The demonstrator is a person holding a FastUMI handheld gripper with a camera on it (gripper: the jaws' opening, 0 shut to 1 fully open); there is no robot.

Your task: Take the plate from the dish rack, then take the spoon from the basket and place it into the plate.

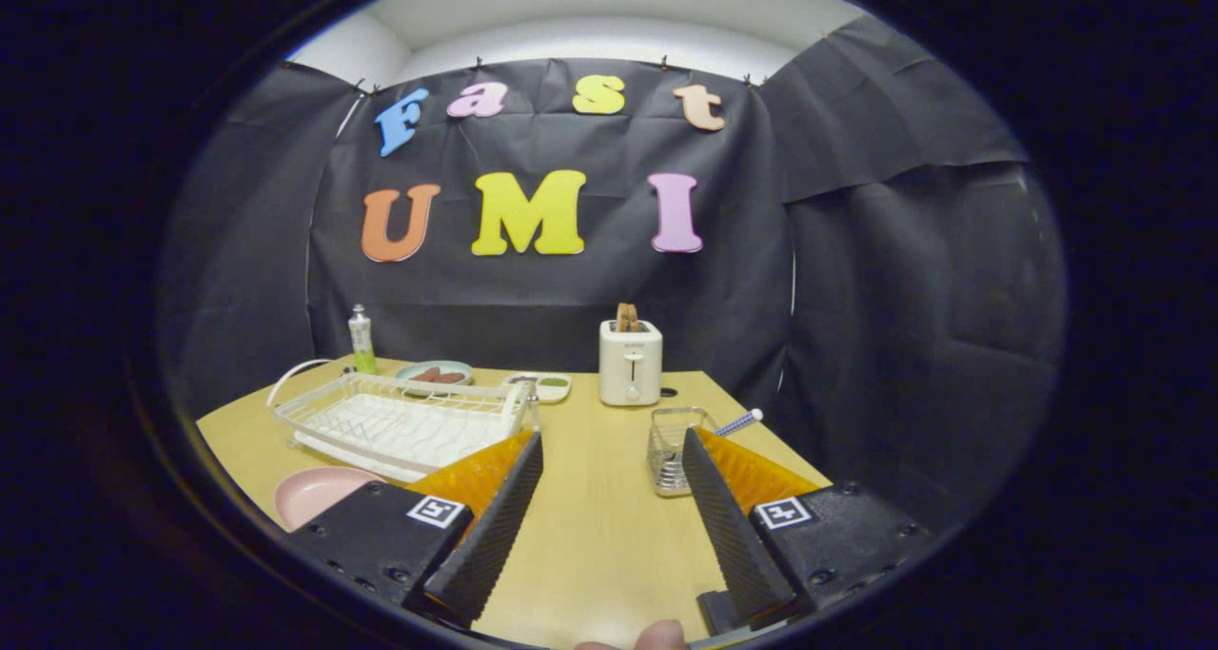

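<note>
**Pink plate beside the open tongs**

Pink plate [319, 493] lies flat on the wooden table [599, 526] near its left edge, in front of the white dish rack [404, 422] and just outside my left finger. My tongs [612, 455] stand wide open, holding nothing. The wire basket [674, 448], with the spoon [740, 423] handle leaning out, sits just ahead of my right finger. A toaster [630, 363] stands at the far edge.
</note>
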